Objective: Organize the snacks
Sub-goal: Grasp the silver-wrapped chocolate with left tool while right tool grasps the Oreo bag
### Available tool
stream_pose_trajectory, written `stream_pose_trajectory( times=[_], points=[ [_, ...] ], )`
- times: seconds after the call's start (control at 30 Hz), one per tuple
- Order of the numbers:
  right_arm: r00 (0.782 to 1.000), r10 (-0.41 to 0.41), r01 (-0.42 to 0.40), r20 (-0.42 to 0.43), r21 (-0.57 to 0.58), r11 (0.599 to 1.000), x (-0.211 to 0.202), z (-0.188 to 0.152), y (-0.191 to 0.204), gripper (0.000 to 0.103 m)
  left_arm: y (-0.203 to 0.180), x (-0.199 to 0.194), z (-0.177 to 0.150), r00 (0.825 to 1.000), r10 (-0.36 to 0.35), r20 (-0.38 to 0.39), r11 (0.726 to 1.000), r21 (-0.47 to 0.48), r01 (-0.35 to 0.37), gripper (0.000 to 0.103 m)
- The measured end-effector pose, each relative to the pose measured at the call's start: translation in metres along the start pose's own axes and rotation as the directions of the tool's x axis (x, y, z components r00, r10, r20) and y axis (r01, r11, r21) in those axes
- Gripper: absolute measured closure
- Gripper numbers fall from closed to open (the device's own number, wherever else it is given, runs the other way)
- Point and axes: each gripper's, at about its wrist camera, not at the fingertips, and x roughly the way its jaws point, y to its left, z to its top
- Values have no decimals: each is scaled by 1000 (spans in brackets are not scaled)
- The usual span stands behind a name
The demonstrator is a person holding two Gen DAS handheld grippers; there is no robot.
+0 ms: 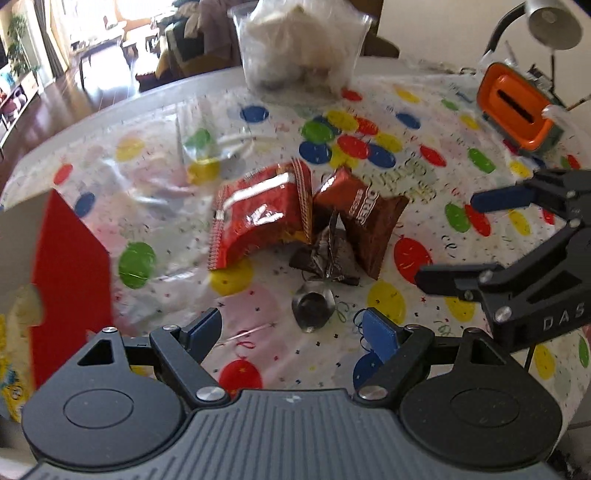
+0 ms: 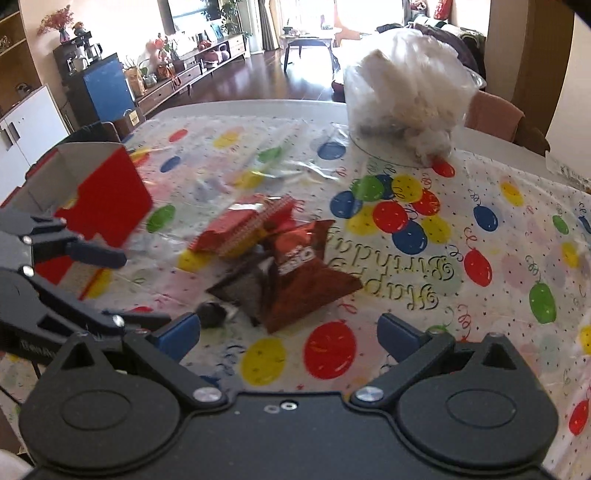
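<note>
A red snack packet [image 1: 258, 218] and a brown Oreo packet [image 1: 362, 218] lie side by side on the balloon-print tablecloth [image 1: 406, 122]. A dark crumpled wrapper [image 1: 325, 254] sits just in front of them, and a small dark round sweet [image 1: 314, 306] lies nearer. My left gripper [image 1: 293, 328] hovers open and empty over the cloth, just short of the sweet. To the right of the packets my right gripper [image 1: 469, 240] is also open and empty. In the right wrist view the right gripper [image 2: 290, 332] is just short of the brown packet [image 2: 306, 273], with the red packet [image 2: 240, 229] behind and the left gripper [image 2: 122, 288] at the left.
An open red cardboard box [image 1: 70, 277] stands at the left. Flat clear plastic bags [image 1: 207, 147] lie behind the packets. A full clear bag of white stuff [image 1: 303, 40] stands at the table's far edge. An orange device [image 1: 517, 107] and a lamp [image 1: 554, 22] are at the far right.
</note>
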Motion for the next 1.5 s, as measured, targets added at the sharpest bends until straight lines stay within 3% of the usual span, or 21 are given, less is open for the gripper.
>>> stream_pose_trajectory(
  times=[0.47,0.53,0.7,0.9,1.07,1.2,1.5],
  points=[
    [999,24,-27,-33,-73,997,52,36,-29,8,-8,49,9,999,12,-44,999,-46,-14,20],
    [999,31,-34,-39,-85,996,59,39,-27,12,-10,51,9,999,17,-42,999,-41,-18,23],
    [997,54,-60,-60,-100,993,75,42,-23,19,-14,57,8,998,11,-57,1000,-27,-13,43],
    [993,82,-89,-90,-84,992,86,41,-25,26,-19,62,7,998,10,-56,1000,-8,-10,53],
    [988,111,-117,-103,-51,992,90,38,-29,41,-19,61,6,999,26,-40,1000,15,-25,68],
    [987,129,-132,-96,-29,991,88,35,-30,58,-19,59,4,1000,19,-25,1000,21,-18,69],
    [993,104,-103,-63,29,994,69,20,-35,62,-13,52,-4,1000,6,-13,1000,-7,-6,70]
  ],
)
